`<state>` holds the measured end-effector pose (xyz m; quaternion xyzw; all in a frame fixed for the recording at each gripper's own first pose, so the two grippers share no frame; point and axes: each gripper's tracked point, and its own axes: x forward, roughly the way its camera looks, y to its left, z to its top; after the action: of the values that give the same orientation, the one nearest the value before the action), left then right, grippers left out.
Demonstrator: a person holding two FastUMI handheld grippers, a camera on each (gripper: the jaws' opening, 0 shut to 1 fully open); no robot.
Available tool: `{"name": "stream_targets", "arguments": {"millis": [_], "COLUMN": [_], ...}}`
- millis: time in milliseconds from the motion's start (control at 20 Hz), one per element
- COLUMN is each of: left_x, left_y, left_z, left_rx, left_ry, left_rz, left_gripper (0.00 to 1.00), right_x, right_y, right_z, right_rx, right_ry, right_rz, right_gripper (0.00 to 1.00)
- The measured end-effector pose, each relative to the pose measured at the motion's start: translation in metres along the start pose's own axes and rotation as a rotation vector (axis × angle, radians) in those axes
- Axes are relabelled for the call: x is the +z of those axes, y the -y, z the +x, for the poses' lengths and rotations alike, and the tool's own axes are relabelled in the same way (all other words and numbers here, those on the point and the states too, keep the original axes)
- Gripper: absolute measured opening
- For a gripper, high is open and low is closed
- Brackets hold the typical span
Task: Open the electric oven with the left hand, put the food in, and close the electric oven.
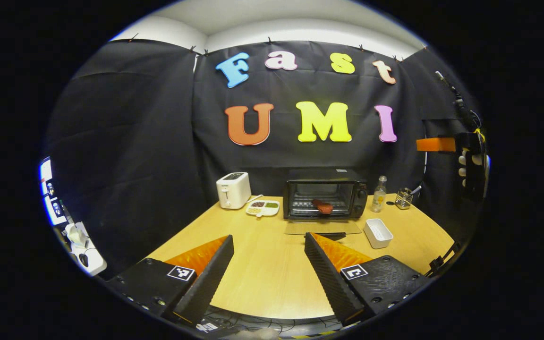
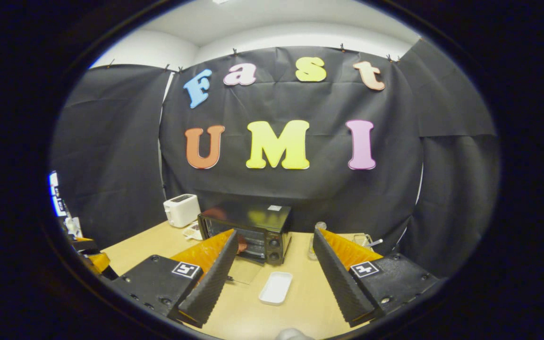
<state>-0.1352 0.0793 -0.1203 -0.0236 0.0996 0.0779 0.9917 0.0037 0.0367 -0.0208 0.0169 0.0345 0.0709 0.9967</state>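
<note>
The black electric oven (image 1: 324, 175) stands at the back of the wooden table, its glass door (image 1: 323, 228) folded down flat in front. A reddish piece of food (image 1: 323, 206) lies on the rack inside. My left gripper (image 1: 268, 236) is held back over the table's near half, open and holding nothing. In the right gripper view the oven (image 2: 265, 218) stands left of centre with its door (image 2: 241, 270) down, and the food (image 2: 242, 245) peeks past my finger. My right gripper (image 2: 275, 232) is open and holds nothing. It also appears raised at the far right (image 1: 442, 144), held by a gloved hand (image 1: 464, 166).
An empty white tray (image 1: 378, 233) (image 2: 276, 287) lies right of the oven door. A white toaster (image 1: 233, 190) and a divided plate (image 1: 263, 208) sit to the left. A bottle (image 1: 379, 194) and a wire holder (image 1: 403, 198) stand to the right.
</note>
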Motion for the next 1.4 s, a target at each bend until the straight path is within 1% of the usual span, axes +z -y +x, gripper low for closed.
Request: {"name": "stream_targets", "arguments": {"millis": [50, 150, 200, 250, 300, 350, 450, 500, 550, 750, 850, 1000, 1050, 1100, 1150, 1200, 1250, 1300, 1400], "left_x": [-0.005, -0.018, -0.026, -0.033, -0.037, -0.043, -0.053, -0.057, -0.059, -0.083, -0.096, -0.106, -0.110, -0.113, -0.117, -0.121, -0.124, -0.130, -0.135], "left_y": [0.015, 0.041, 0.052, 0.064, 0.075, 0.083, 0.095, 0.097, 0.100, 0.111, 0.116, 0.127, 0.132, 0.133, 0.135, 0.137, 0.138, 0.140, 0.141], "left_z": [0.009, 0.028, 0.037, 0.045, 0.053, 0.060, 0.077, 0.086, 0.096, 0.138, 0.153, 0.185, 0.195, 0.203, 0.211, 0.218, 0.224, 0.230, 0.238], "left_rx": [0.000, 0.014, 0.019, 0.022, 0.019, 0.013, 0.000, -0.006, -0.022, -0.092, -0.114, -0.180, -0.198, -0.208, -0.212, -0.210, -0.213, -0.213, -0.217], "left_ry": [-0.013, -0.046, -0.065, -0.087, -0.096, -0.107, -0.133, -0.138, -0.142, -0.172, -0.179, -0.184, -0.187, -0.194, -0.202, -0.204, -0.207, -0.219, -0.229], "left_rz": [-0.003, -0.009, -0.011, -0.016, -0.018, -0.020, 0.006, 0.021, 0.035, 0.058, 0.063, 0.080, 0.081, 0.081, 0.078, 0.076, 0.076, 0.078, 0.075], "left_gripper": [0.97, 0.97, 0.97, 0.97, 0.97, 0.97, 0.97, 0.97, 0.97, 0.97, 0.97, 0.97, 0.97, 0.97, 0.97, 0.97, 0.97, 0.97, 0.97], "right_x": [-0.002, -0.012, -0.019, -0.024, -0.028, -0.032, -0.037, -0.039, -0.039, -0.023, -0.013, -0.008, -0.004, -0.004, -0.004, -0.006, -0.009, -0.011, -0.014], "right_y": [0.014, 0.028, 0.036, 0.044, 0.048, 0.051, 0.052, 0.053, 0.054, 0.057, 0.053, 0.050, 0.047, 0.041, 0.039, 0.040, 0.043, 0.045, 0.046], "right_z": [-0.007, -0.018, -0.022, -0.024, -0.025, -0.026, -0.025, -0.022, -0.019, -0.013, -0.011, -0.011, -0.012, -0.016, -0.018, -0.021, -0.024, -0.028, -0.032], "right_rx": [0.002, 0.044, 0.058, 0.069, 0.079, 0.082, 0.094, 0.091, 0.085, -0.005, -0.050, -0.124, -0.139, -0.151, -0.164, -0.183, -0.203, -0.222, -0.246], "right_ry": [-0.003, -0.021, -0.033, -0.048, -0.051, -0.062, -0.081, -0.094, -0.107, -0.107, -0.089, -0.094, -0.090, -0.089, -0.095, -0.103, -0.113, -0.124, -0.145], "right_rz": [0.006, 0.026, 0.024, 0.008, -0.006, -0.009, 0.015, 0.028, 0.026, 0.026, 0.059, 0.068, 0.072, 0.079, 0.080, 0.071, 0.060, 0.053, 0.054], "right_gripper": [1.00, 1.00, 0.96, 0.96, 1.00, 0.96, 0.96, 1.00, 1.00, 1.00, 1.00, 1.00, 0.96, 1.00, 1.00, 0.96, 0.96, 1.00, 1.00]}}
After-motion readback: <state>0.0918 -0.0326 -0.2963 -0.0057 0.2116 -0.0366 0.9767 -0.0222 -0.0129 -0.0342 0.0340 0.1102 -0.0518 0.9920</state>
